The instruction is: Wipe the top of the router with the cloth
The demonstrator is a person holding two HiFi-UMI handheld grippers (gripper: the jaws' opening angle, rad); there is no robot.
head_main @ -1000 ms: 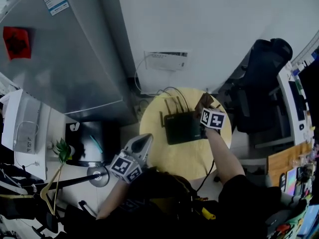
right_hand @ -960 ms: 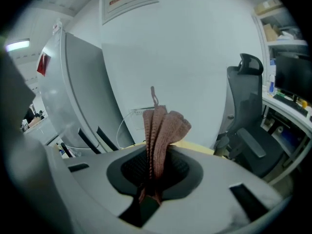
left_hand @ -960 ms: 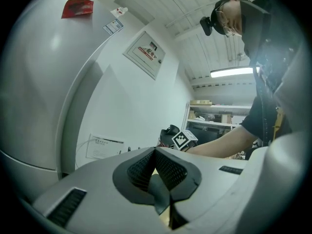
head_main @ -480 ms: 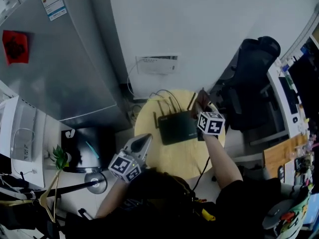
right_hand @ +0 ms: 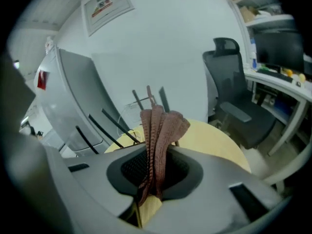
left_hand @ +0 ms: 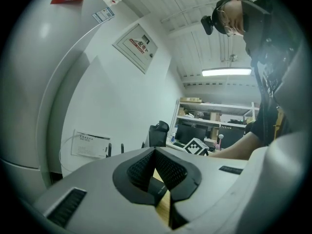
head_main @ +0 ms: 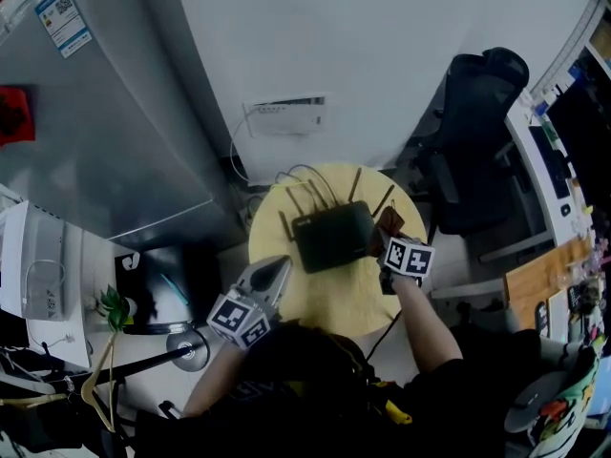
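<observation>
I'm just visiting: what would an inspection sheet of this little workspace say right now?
Surface: round yellow table.
Job's things: black router on the table; brown cloth by its right edge.
Clutter: nothing seen.
Grippers: right gripper jaws shut on the cloth; left gripper jaws shut, empty, over the table's left edge.
Cables: wires behind the router.
Surroundings: office chair, wall box.
</observation>
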